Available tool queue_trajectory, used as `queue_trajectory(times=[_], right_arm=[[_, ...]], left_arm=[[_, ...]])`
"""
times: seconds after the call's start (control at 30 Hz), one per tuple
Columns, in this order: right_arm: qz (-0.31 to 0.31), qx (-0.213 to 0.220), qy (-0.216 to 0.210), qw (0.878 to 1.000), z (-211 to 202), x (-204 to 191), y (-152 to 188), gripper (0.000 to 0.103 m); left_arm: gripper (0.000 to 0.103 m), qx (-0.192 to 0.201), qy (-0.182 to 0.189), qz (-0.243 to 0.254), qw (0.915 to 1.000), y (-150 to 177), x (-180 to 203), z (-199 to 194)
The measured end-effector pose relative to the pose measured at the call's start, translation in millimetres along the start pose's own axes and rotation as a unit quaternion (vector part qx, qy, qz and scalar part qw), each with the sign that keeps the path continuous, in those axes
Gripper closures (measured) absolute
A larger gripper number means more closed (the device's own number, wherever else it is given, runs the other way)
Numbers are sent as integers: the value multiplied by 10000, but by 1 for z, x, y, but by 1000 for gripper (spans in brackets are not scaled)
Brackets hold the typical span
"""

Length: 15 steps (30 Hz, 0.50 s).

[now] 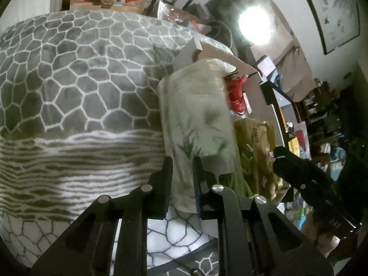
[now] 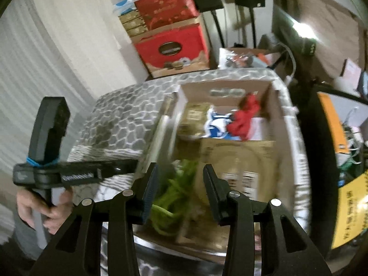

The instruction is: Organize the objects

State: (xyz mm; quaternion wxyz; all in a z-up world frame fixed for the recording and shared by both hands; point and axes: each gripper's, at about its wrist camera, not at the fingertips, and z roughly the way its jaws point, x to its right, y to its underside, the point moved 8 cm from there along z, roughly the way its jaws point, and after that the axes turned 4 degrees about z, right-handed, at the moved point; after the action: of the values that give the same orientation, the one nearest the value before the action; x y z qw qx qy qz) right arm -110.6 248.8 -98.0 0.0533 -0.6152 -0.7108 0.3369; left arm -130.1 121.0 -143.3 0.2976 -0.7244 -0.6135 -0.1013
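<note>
My left gripper (image 1: 182,179) is shut on a pale green cloth with a leaf print (image 1: 197,115), which hangs beside the left wall of an open cardboard box (image 2: 227,87). The box sits on a grey honeycomb-patterned blanket (image 1: 80,80). Inside the box lie a red cloth item (image 2: 246,117), a blue and white item (image 2: 216,124), a brown paper package (image 2: 241,158) and green leafy stuff (image 2: 177,191). My right gripper (image 2: 180,188) is open and empty, above the box's near end. The left gripper's body (image 2: 50,161) shows at the left of the right wrist view.
Red gift cartons (image 2: 174,43) are stacked behind the blanket by the wall. Dark stands and a monitor (image 2: 296,36) stand at the back right. Shelves with clutter (image 1: 326,119) fill the right side. A yellow sign (image 2: 352,209) is at the right edge.
</note>
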Motion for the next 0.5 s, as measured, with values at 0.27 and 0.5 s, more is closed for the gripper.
queue_trajectory(times=[0.27, 0.5], right_arm=[[-127, -259, -238, 9993, 26, -31, -2, 62], [-508, -416, -90, 9978, 41, -49, 9, 81]], left_arm=[[89, -2, -11, 17, 10000, 2, -1, 3], [91, -7, 191, -165, 9997, 4, -4, 4]])
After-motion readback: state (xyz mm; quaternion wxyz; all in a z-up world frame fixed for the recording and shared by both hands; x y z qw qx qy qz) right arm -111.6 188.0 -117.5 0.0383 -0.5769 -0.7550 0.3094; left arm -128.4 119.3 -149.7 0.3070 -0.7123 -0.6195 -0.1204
